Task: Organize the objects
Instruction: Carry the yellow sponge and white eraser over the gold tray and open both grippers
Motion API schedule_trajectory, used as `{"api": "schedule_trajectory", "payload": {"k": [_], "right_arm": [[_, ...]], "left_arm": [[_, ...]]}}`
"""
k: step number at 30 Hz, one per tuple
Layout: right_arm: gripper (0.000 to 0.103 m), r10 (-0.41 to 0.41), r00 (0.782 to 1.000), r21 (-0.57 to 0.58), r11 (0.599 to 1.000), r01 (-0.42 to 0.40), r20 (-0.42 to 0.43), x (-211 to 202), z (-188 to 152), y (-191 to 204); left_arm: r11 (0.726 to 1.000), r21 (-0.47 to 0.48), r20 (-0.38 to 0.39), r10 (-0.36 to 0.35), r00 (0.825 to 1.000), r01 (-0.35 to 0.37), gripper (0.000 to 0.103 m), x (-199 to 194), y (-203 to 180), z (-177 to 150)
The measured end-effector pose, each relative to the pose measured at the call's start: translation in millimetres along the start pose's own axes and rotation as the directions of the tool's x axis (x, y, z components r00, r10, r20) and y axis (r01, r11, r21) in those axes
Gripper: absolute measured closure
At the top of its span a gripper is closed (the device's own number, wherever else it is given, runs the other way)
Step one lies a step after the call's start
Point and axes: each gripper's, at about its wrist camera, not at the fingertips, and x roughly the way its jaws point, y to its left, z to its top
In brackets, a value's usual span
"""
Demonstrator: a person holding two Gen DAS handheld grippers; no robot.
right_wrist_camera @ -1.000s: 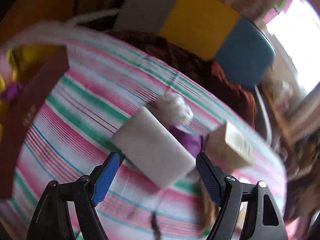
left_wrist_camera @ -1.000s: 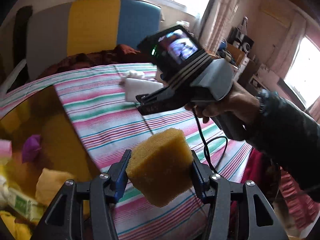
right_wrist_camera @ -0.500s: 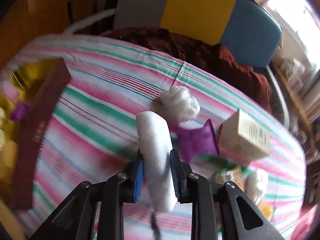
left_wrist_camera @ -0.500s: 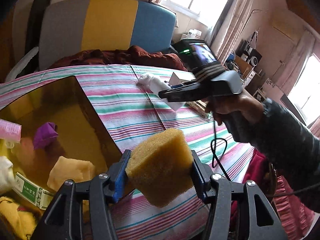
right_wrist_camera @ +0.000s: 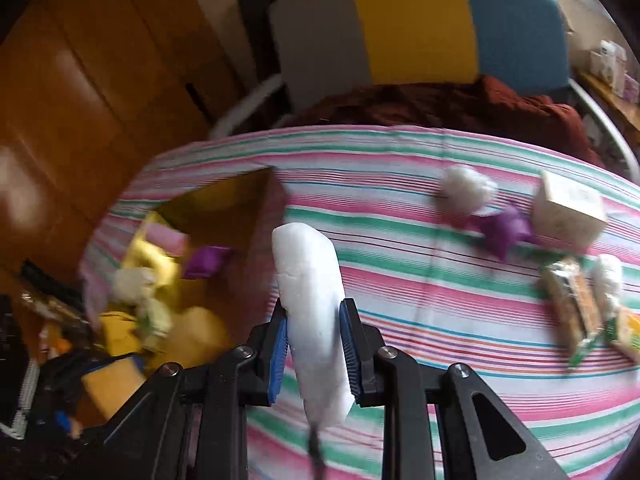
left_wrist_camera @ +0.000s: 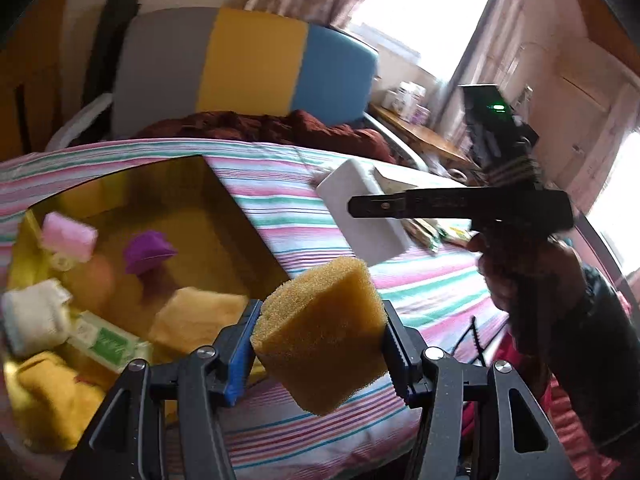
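Observation:
My left gripper [left_wrist_camera: 316, 344] is shut on a yellow sponge [left_wrist_camera: 320, 336] and holds it above the striped cloth, just right of the gold-lined box [left_wrist_camera: 192, 200]. My right gripper [right_wrist_camera: 314, 344] is shut on a white foam block [right_wrist_camera: 310, 292], lifted off the cloth; the block also shows in the left wrist view [left_wrist_camera: 362, 216], held to the right of the box. The box [right_wrist_camera: 224, 196] holds a purple pouch [left_wrist_camera: 146, 246], a pink roll [left_wrist_camera: 70, 236], yellow sponges and small packets.
On the striped cloth [right_wrist_camera: 420, 280] at the right lie a white fluffy ball [right_wrist_camera: 466, 188], a purple pouch [right_wrist_camera: 504, 232], a beige carton [right_wrist_camera: 568, 208] and snack packets [right_wrist_camera: 576, 308]. A grey, yellow and blue chair back [left_wrist_camera: 256, 64] stands behind.
My right gripper closed on the white block, lifted it and carried it left toward the box. My left gripper, holding the sponge, turned left so more of the box shows.

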Motion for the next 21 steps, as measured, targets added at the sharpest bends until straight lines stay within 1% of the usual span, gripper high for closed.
{"api": "schedule_trajectory", "payload": {"k": [2,5,7,8,9,12,14,15,16,17,21], "right_arm": [[0.079,0.043,0.999,-0.031,0.999,-0.043,0.004,4,5,25],[0.079,0.072,0.997,-0.065,0.995,-0.072,-0.002,16,10,58],[0.076,0.079,0.997,-0.081,0.993,-0.080,-0.017,26,13,77],[0.075,0.071,0.997,-0.089,0.993,-0.072,-0.019,30,14,84],[0.071,0.056,0.998,-0.093,0.994,-0.057,-0.019,35,15,92],[0.055,0.031,0.999,-0.101,0.994,-0.033,-0.027,48,15,106],[0.055,0.011,0.999,-0.110,0.994,-0.015,-0.035,52,13,112],[0.055,0.000,0.999,-0.117,0.993,-0.004,-0.038,53,11,114],[0.055,-0.008,0.999,-0.123,0.992,0.003,-0.040,54,9,116],[0.055,-0.015,0.999,-0.129,0.992,0.010,-0.044,55,6,117],[0.055,-0.036,0.998,-0.145,0.989,0.027,-0.054,55,-5,118]], "left_arm": [[0.999,-0.035,0.018,0.026,1.000,-0.025,0.046,-8,14,-1],[0.991,-0.095,0.050,0.095,0.994,-0.090,0.046,-21,42,0],[0.982,-0.135,0.065,0.140,0.988,-0.130,0.046,-28,61,3],[0.977,-0.148,0.071,0.165,0.984,-0.153,0.046,-31,69,4],[0.972,-0.155,0.075,0.188,0.979,-0.174,0.046,-32,76,6],[0.955,-0.170,0.081,0.259,0.963,-0.243,0.045,-30,96,16],[0.945,-0.187,0.084,0.289,0.954,-0.270,0.040,-28,108,21],[0.941,-0.192,0.084,0.299,0.950,-0.279,0.032,-26,113,22],[0.934,-0.201,0.077,0.316,0.946,-0.296,0.027,-24,117,22],[0.929,-0.212,0.073,0.326,0.943,-0.304,0.027,-21,121,22],[0.925,-0.234,0.063,0.322,0.945,-0.300,0.027,-21,126,14]]}}
